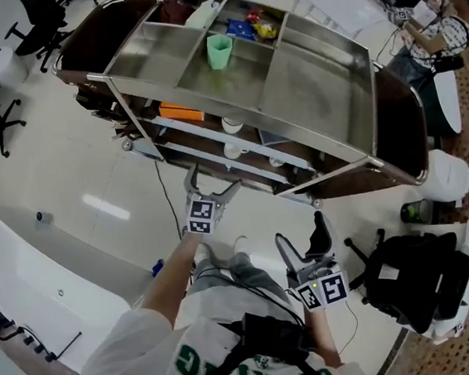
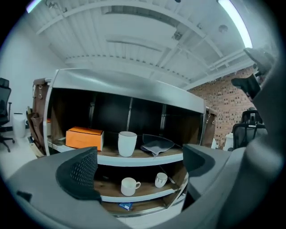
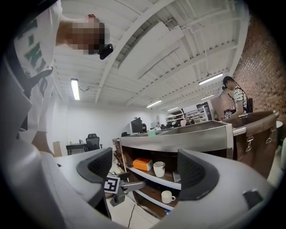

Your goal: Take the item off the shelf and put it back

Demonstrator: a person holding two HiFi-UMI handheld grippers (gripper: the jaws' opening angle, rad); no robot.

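The shelf cart (image 1: 328,123) has a steel tray on top and wooden shelves below. On the upper shelf an orange box (image 2: 84,137), a tall white cup (image 2: 127,143) and a grey folded cloth (image 2: 157,144) stand in a row. Two white mugs (image 2: 129,186) (image 2: 161,180) sit on the lower shelf. My left gripper (image 1: 213,180) (image 2: 140,172) faces the shelves from a short way off, open, with nothing between its jaws. My right gripper (image 1: 303,242) (image 3: 145,172) hangs lower and further back, also open and empty. The right gripper view also shows the cup (image 3: 158,169) and the left gripper (image 3: 119,185).
The top tray holds a green cup (image 1: 220,51) and several small packets (image 1: 251,27). A black office chair (image 1: 410,276) stands at my right, a white table (image 1: 27,279) at my left. A cable (image 1: 168,202) runs across the floor. A person (image 1: 438,28) sits at the far right.
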